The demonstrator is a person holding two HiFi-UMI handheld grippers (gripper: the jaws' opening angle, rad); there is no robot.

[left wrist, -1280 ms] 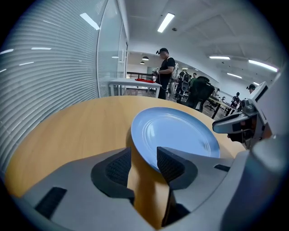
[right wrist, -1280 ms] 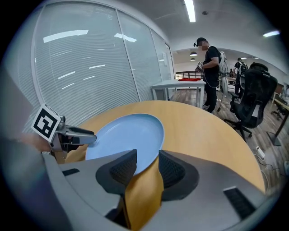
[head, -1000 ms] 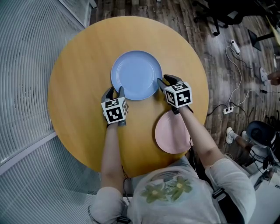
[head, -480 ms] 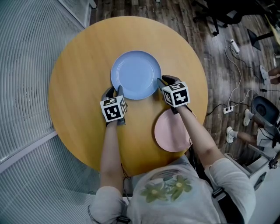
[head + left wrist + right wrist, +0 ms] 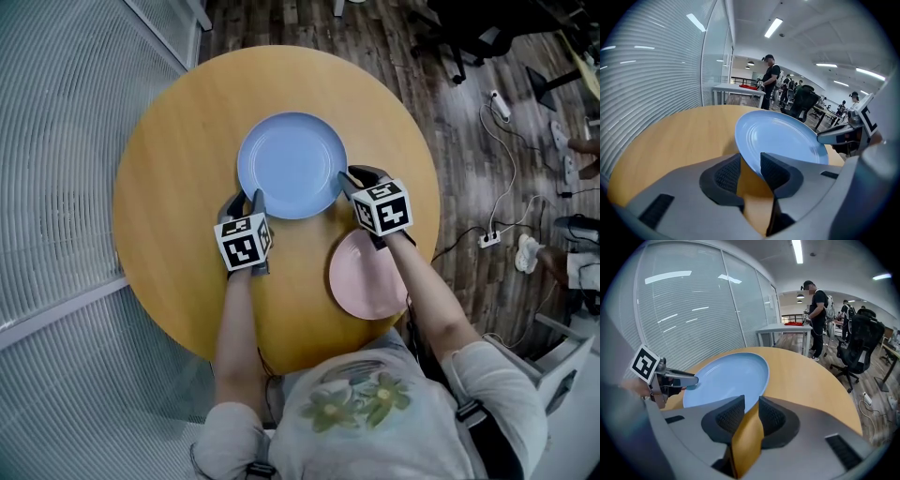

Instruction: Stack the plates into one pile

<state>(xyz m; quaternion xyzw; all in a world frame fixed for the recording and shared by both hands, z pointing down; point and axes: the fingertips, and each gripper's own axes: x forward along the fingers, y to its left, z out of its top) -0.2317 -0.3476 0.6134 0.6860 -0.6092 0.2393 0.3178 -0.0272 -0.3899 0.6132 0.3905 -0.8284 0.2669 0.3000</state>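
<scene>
A blue plate [image 5: 292, 164] hangs a little above the round wooden table [image 5: 178, 187], held by its near rim from both sides. My left gripper [image 5: 246, 199] has just been closing and is shut on the rim's left part; in the left gripper view the blue plate [image 5: 780, 136] runs between the left gripper's [image 5: 749, 164] pads. My right gripper [image 5: 349, 178] is shut on the rim's right part, and the right gripper view shows the blue plate [image 5: 724, 378] pinched in the right gripper [image 5: 751, 404]. A pink plate [image 5: 366, 277] lies flat on the table under my right forearm.
The table's edge curves close behind the pink plate, toward my body. A ribbed glass wall [image 5: 56, 141] stands to the left. Wood floor with cables and a power strip [image 5: 487, 236] lies to the right. Office chairs [image 5: 858, 341] and people stand far off.
Both grippers have risen slightly together, and the blue plate has come up off the table with them. The pink plate has stayed where it was.
</scene>
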